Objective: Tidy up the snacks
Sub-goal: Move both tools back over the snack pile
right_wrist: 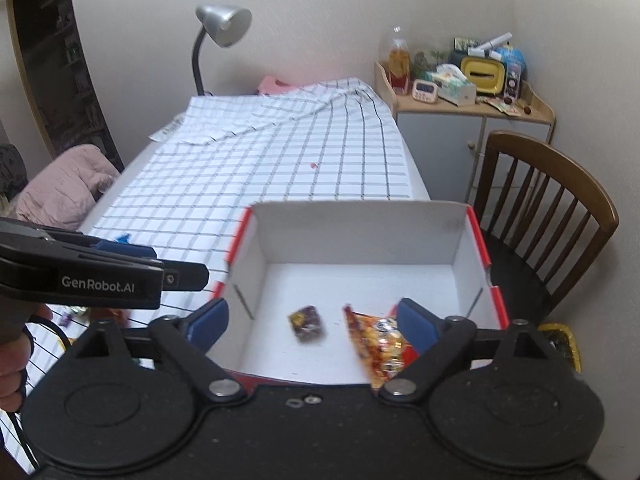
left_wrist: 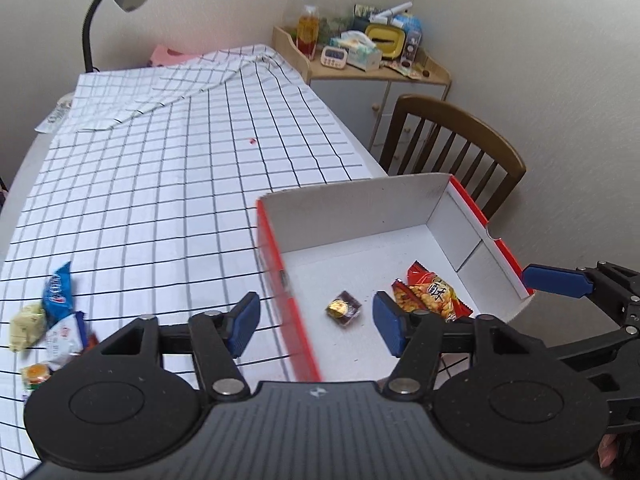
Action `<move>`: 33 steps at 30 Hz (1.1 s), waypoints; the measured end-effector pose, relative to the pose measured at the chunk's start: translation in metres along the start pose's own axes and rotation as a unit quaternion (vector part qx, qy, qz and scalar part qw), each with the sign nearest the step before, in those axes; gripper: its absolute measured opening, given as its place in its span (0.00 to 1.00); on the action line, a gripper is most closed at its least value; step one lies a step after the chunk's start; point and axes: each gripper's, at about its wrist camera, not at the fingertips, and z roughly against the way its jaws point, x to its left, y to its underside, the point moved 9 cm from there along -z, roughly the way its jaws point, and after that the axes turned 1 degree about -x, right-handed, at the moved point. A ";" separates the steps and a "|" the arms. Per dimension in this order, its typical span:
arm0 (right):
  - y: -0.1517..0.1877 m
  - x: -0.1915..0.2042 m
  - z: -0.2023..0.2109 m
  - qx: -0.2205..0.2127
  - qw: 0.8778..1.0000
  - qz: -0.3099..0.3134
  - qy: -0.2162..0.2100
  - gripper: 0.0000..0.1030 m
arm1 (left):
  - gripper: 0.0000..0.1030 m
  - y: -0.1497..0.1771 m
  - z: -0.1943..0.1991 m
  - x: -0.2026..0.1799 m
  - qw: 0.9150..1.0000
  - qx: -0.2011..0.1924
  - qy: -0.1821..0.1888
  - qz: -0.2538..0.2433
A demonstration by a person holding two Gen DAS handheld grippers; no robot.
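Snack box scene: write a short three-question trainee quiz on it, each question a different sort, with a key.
1. True or false: the box holds three snacks.
2. Multiple choice: the loose snack pile lies where in the left wrist view? A) inside the box B) on the checked tablecloth, left of the box C) on the chair
3. Fill in: both the left hand-held gripper and the right hand-held gripper have nothing between their ____.

Key:
1. False: two, a small dark packet and an orange-red bag.
2. B
3. jaws
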 end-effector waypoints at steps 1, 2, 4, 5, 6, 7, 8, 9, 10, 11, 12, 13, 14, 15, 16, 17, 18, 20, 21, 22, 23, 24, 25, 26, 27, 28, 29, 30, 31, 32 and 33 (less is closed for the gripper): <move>0.000 0.006 0.003 -0.004 1.000 0.001 -0.003 0.92 | 0.63 0.001 0.006 0.005 1.000 -0.006 -0.001 0.000; 0.000 0.012 0.005 -0.008 1.000 0.001 -0.005 0.92 | 0.64 0.003 0.012 0.009 1.000 -0.010 -0.002 -0.001; 0.002 0.025 0.010 -0.015 1.000 -0.001 -0.010 0.94 | 0.64 0.008 0.023 0.018 1.000 -0.017 0.000 -0.002; 0.003 0.031 0.011 -0.019 1.000 -0.002 -0.013 0.94 | 0.65 0.010 0.027 0.023 1.000 -0.019 -0.001 -0.001; 0.003 0.037 0.013 -0.023 1.000 -0.001 -0.015 0.95 | 0.66 0.013 0.032 0.029 1.000 -0.021 0.000 0.000; 0.004 0.045 0.015 -0.029 0.999 0.000 -0.017 0.95 | 0.68 0.015 0.036 0.034 1.000 -0.023 0.001 0.003; 0.005 0.051 0.016 -0.034 0.999 0.001 -0.018 0.95 | 0.69 0.018 0.040 0.040 1.000 -0.023 0.001 0.007; 0.005 0.058 0.018 -0.039 0.999 0.001 -0.021 0.96 | 0.69 0.020 0.043 0.046 1.000 -0.024 0.002 0.010; 0.006 0.064 0.019 -0.044 0.999 0.000 -0.025 0.97 | 0.69 0.023 0.046 0.051 1.000 -0.024 0.004 0.012; 0.007 0.070 0.020 -0.049 0.998 -0.002 -0.030 0.98 | 0.69 0.026 0.049 0.056 1.000 -0.023 0.003 0.012; 0.008 0.076 0.021 -0.053 0.998 -0.004 -0.034 0.99 | 0.69 0.029 0.051 0.062 1.000 -0.022 0.001 0.012; 0.009 0.083 0.021 -0.055 0.998 -0.005 -0.037 0.99 | 0.69 0.031 0.053 0.068 1.000 -0.023 -0.002 0.012; 0.010 0.088 0.021 -0.058 0.998 -0.004 -0.039 0.99 | 0.69 0.033 0.056 0.074 1.000 -0.024 -0.004 0.013; 0.012 0.094 0.020 -0.060 0.997 -0.002 -0.041 0.99 | 0.69 0.036 0.059 0.081 1.000 -0.025 -0.007 0.014; 0.013 0.099 0.019 -0.060 0.997 0.000 -0.041 0.99 | 0.69 0.039 0.062 0.088 0.999 -0.027 -0.008 0.015; 0.014 0.105 0.018 -0.060 0.997 0.001 -0.042 0.99 | 0.69 0.041 0.065 0.093 0.999 -0.029 -0.009 0.016; 0.015 0.110 0.017 -0.059 0.997 0.001 -0.044 0.99 | 0.69 0.044 0.068 0.100 0.999 -0.029 -0.011 0.017; 0.018 0.119 0.014 -0.055 0.997 0.000 -0.046 0.99 | 0.75 0.049 0.073 0.112 0.999 -0.031 -0.013 0.020; 0.019 0.123 0.013 -0.054 0.997 -0.001 -0.048 0.99 | 0.76 0.052 0.076 0.120 0.999 -0.033 -0.014 0.023; 0.021 0.127 0.011 -0.052 0.997 -0.002 -0.050 0.99 | 0.77 0.055 0.078 0.127 0.999 -0.034 -0.015 0.026; 0.024 0.132 0.009 -0.049 0.998 -0.002 -0.050 0.99 | 0.77 0.058 0.080 0.134 0.999 -0.034 -0.015 0.030; 0.026 0.136 0.007 -0.047 0.998 -0.002 -0.050 0.99 | 0.77 0.061 0.081 0.140 0.999 -0.033 -0.016 0.034; 0.028 0.141 0.004 -0.044 0.998 -0.001 -0.050 0.99 | 0.78 0.063 0.081 0.147 0.999 -0.032 -0.017 0.039; 0.030 0.146 0.001 -0.041 0.998 0.000 -0.051 0.99 | 0.80 0.066 0.082 0.153 0.998 -0.032 -0.018 0.043; 0.034 0.150 -0.001 -0.038 0.998 0.001 -0.052 0.99 | 0.82 0.069 0.082 0.159 0.998 -0.031 -0.019 0.046; 0.037 0.156 -0.004 -0.035 0.998 0.003 -0.053 0.99 | 0.84 0.072 0.082 0.165 0.998 -0.031 -0.020 0.051; 0.039 0.160 -0.007 -0.032 0.998 0.006 -0.055 0.99 | 0.84 0.075 0.081 0.171 0.998 -0.029 -0.021 0.056; 0.042 0.165 -0.011 -0.028 0.998 0.009 -0.056 0.99 | 0.84 0.078 0.080 0.177 0.998 -0.026 -0.021 0.060; 0.045 0.170 -0.015 -0.024 0.998 0.012 -0.057 0.99 | 0.84 0.082 0.078 0.183 0.997 -0.022 -0.023 0.065; 0.048 0.174 -0.019 -0.019 0.998 0.013 -0.058 0.99 | 0.84 0.086 0.075 0.190 0.997 -0.018 -0.026 0.071; 0.050 0.177 -0.023 -0.015 0.998 0.013 -0.059 0.99 | 0.84 0.091 0.073 0.196 0.997 -0.014 -0.028 0.075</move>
